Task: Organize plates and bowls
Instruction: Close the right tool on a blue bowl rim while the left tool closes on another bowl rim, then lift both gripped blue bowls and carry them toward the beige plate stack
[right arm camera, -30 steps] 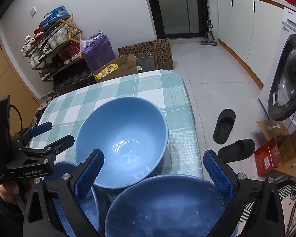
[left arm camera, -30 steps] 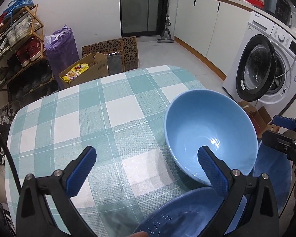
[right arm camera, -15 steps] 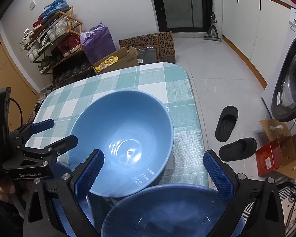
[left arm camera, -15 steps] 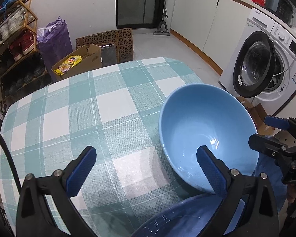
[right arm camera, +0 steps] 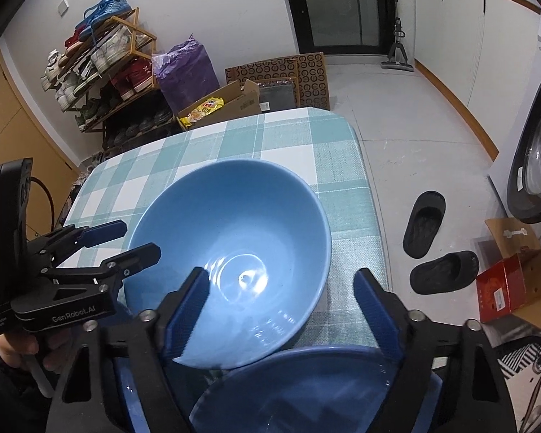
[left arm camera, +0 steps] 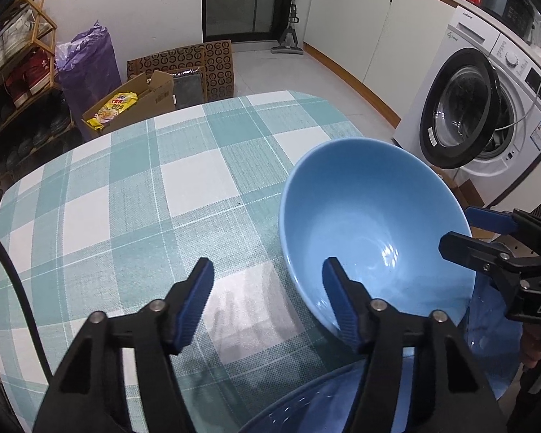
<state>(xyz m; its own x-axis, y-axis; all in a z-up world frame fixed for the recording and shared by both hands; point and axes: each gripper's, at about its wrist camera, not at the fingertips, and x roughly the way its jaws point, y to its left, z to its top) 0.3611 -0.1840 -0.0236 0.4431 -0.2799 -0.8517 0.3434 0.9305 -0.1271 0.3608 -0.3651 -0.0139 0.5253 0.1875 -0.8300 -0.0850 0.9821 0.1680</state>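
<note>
A large light blue bowl (left arm camera: 371, 223) stands on the checked tablecloth (left arm camera: 144, 195); it also shows in the right wrist view (right arm camera: 234, 238). My left gripper (left arm camera: 267, 296) is open, its jaws straddling the bowl's near left rim, right finger inside the bowl. My right gripper (right arm camera: 285, 303) is open, its jaws straddling the bowl's near right rim. A darker blue plate (left arm camera: 306, 411) lies under my left gripper. Another blue plate (right arm camera: 306, 389) lies under my right gripper. The left gripper shows in the right wrist view (right arm camera: 122, 241), the right gripper in the left wrist view (left arm camera: 461, 227).
The table's right edge (right arm camera: 371, 198) drops to the floor, where two black slippers (right arm camera: 432, 245) lie. A washing machine (left arm camera: 487, 115) with an open door stands to the right. A shoe rack (right arm camera: 101, 72), a purple bag and cardboard boxes stand beyond the table.
Both grippers have narrowed their jaws and moved in on the bowl. The bowl looms larger in both views.
</note>
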